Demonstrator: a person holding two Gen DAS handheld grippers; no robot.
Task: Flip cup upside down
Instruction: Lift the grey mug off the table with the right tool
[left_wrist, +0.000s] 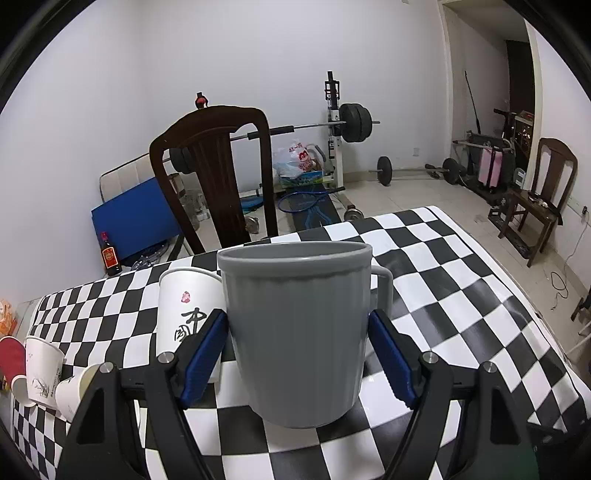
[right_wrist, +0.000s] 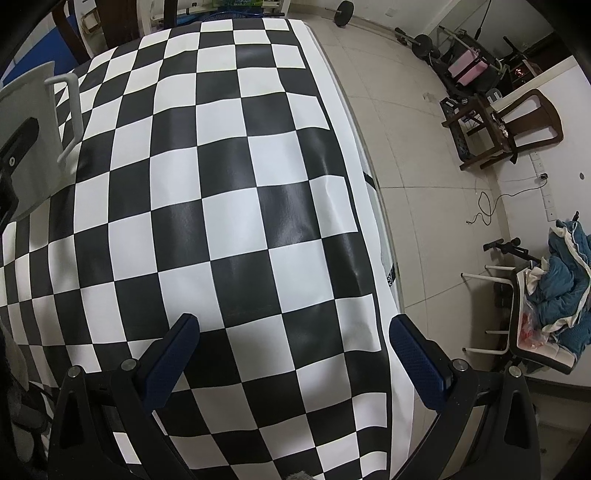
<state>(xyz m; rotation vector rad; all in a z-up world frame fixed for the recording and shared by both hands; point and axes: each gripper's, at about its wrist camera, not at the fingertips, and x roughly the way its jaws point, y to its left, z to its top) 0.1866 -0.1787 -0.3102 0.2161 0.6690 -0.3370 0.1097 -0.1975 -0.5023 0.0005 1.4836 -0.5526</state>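
Observation:
A grey ribbed plastic cup with a handle on its right stands upright, mouth up, on the checkered tablecloth. My left gripper has its blue pads on both sides of the cup's body and is shut on it. The cup also shows at the far left edge of the right wrist view, with the left gripper's black finger over it. My right gripper is open and empty above the tablecloth, near the table's right edge.
A white paper cup with ink characters stands just left of the grey cup. More paper cups and a red one lie at the table's left end. A dark wooden chair stands behind the table. The floor lies beyond the right edge.

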